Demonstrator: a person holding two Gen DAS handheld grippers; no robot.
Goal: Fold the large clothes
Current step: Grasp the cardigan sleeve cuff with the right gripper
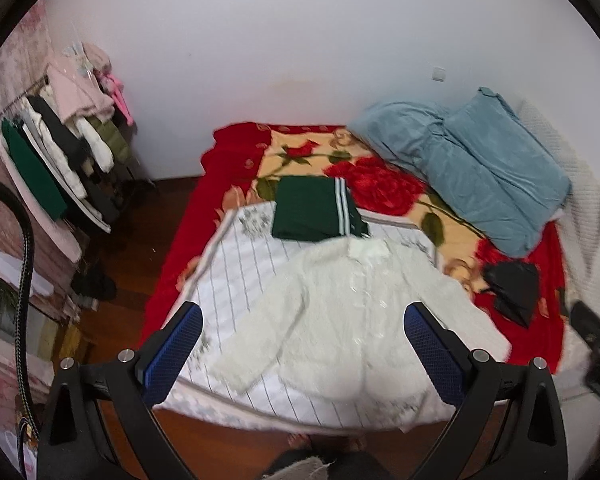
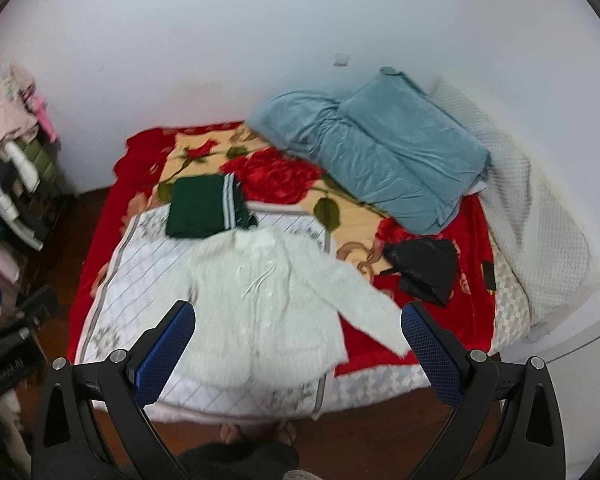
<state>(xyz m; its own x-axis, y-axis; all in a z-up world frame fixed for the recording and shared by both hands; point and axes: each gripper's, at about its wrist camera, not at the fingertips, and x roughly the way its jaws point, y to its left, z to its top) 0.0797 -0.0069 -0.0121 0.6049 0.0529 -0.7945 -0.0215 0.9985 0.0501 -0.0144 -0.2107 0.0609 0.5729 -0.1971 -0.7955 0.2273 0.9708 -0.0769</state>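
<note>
White fuzzy cardigan (image 1: pixel 340 312) spread flat on the quilted mat (image 1: pixel 236 280).
Left gripper (image 1: pixel 302 344) and right gripper (image 2: pixel 298 340) hover above, jaws apart; folded green garment (image 1: pixel 312 208) at 12 o'clock; no readable labels.

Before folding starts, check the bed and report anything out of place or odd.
A crumpled black plastic bag lies loose on the red floral blanket, right of the white fuzzy sweater, the one non-clothing item there. The sweater lies spread flat, sleeves angled outward, unfolded. The folded green garment beyond it looks neat. Nothing looks damaged.
</note>
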